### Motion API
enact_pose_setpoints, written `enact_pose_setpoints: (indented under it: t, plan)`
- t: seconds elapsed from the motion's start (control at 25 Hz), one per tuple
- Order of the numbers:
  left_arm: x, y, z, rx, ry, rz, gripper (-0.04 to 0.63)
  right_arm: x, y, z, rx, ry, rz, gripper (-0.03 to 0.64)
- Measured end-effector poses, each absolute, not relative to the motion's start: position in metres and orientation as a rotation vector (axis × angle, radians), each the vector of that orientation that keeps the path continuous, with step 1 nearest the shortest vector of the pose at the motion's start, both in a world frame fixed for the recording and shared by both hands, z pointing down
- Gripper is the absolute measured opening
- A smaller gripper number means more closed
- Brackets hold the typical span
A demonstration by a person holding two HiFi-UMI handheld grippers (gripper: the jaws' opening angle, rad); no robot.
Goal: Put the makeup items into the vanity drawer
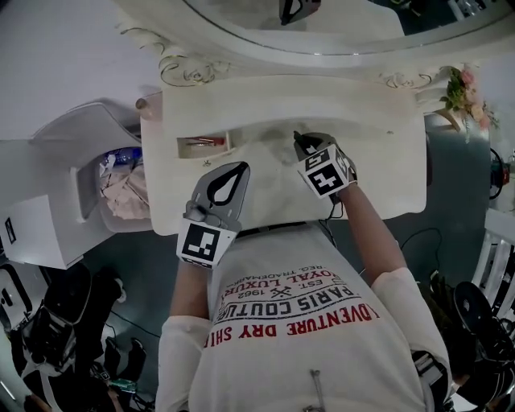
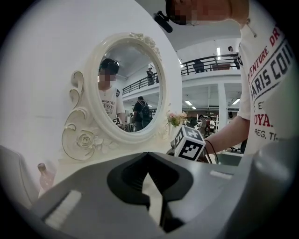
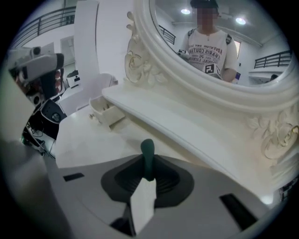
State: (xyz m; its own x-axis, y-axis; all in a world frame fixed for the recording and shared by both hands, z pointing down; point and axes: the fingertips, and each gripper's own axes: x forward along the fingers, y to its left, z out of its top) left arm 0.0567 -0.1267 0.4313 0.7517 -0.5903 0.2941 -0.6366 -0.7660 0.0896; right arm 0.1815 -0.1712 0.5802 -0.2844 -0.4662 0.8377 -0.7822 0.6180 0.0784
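The white vanity top [image 1: 378, 153] lies below me. Its small drawer [image 1: 203, 145] stands pulled out at the left, with a red item [image 1: 201, 141] lying inside. Over the middle of the top, my right gripper [image 1: 301, 143] points down. It is shut on a slim dark green makeup stick [image 3: 147, 154], whose rounded tip pokes out past the jaws. The same drawer [image 3: 106, 113] shows ahead and to the left in the right gripper view. My left gripper [image 1: 232, 170] hovers at the vanity's front edge, right of the drawer, shut with nothing in it [image 2: 148, 156].
The oval mirror [image 1: 322, 24] with its carved frame rises at the back. A small pink bottle [image 1: 145, 103] stands on the vanity's far left corner and flowers [image 1: 463, 90] at the far right. A white cabinet [image 1: 56, 193] stands to the left, with dark gear [image 1: 48, 330] on the floor.
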Motion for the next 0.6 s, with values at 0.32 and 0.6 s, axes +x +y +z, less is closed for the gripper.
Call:
enact_pose_setpoints:
  t: [0.32, 0.6]
  plan:
    - [-0.014, -0.129, 0.411, 2.826, -1.026, 0.317, 0.011, 0.086, -0.185, 0.529, 0.975, -2.094, 0.337, 0.058]
    - [-0.090, -0.133, 0.410, 2.762, -1.136, 0.327, 0.011, -0.003, -0.190, 0.529, 0.854, -2.137, 0.285, 0.058]
